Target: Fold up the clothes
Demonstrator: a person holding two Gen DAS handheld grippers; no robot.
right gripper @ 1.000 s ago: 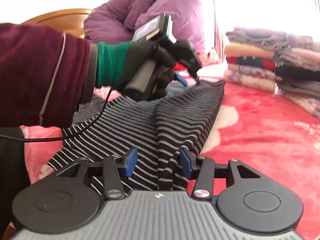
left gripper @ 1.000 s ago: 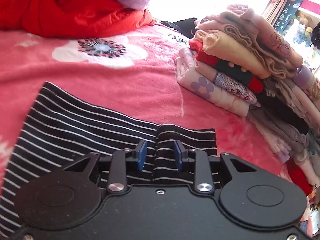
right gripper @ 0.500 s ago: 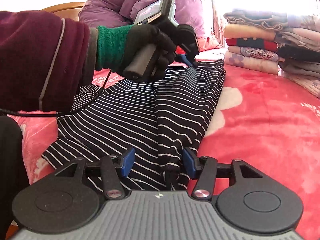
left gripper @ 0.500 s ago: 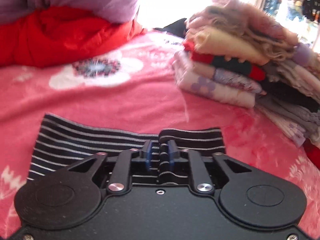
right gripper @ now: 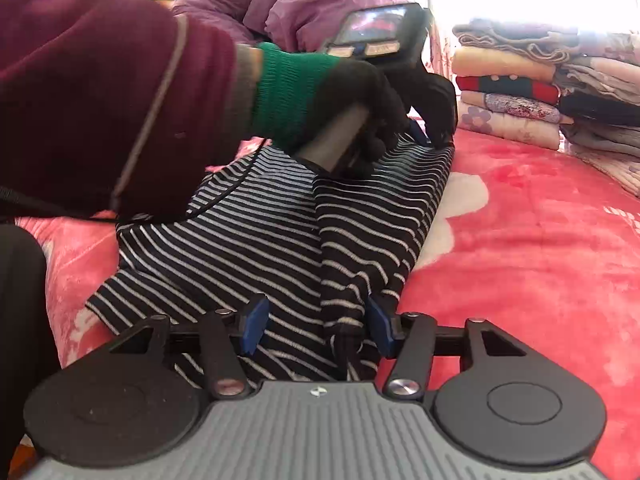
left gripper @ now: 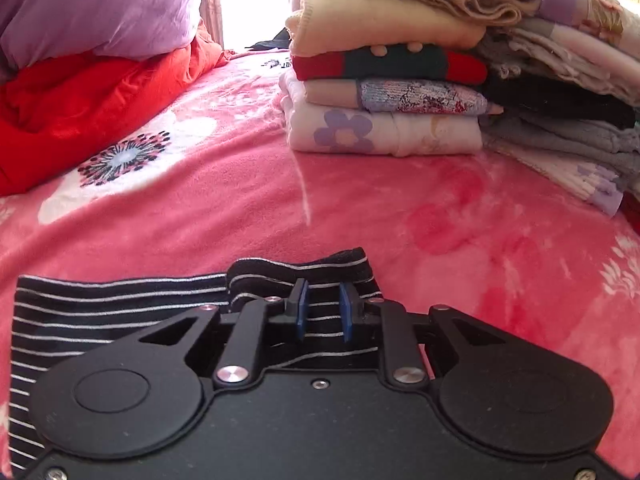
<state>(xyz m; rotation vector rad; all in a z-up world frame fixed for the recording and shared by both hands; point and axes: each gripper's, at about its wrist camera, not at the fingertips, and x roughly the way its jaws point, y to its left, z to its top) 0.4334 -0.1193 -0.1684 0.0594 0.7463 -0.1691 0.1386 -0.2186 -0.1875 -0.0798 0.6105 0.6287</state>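
Striped top [right gripper: 256, 248], black with thin white lines, lies flat on the pink blanket [left gripper: 360, 200]. One long side is already turned in over the middle, so a thick strip runs from the right gripper [right gripper: 316, 326] up to the left gripper [left gripper: 322, 310].

On the left gripper, the blue fingers [left gripper: 301, 312] stand a little apart. The far end of the strip lies under and between them. They are not squeezing it tight in this view, and I cannot tell if they pinch any cloth at all. In the right wrist view this gripper sits low on that same end, held by a gloved hand [right gripper: 360, 100].

On the right gripper, the blue fingers [right gripper: 254, 324] are wide open. The near end of the strip, a bunched bit of cloth, sits between them, closer to the right finger. Nothing is held there.

I think the job now is to take both ends of this strip, or to press it flat. To do it well, get each end right in the middle between the fingers before closing. Grab both layers, not just the top one. Keep the two grippers in line so the edge stays straight. Move them together, slow and low, so the fold does not slip open.

A pile of folded clothes [left gripper: 400, 92] waits past the left fingers, off to their right.
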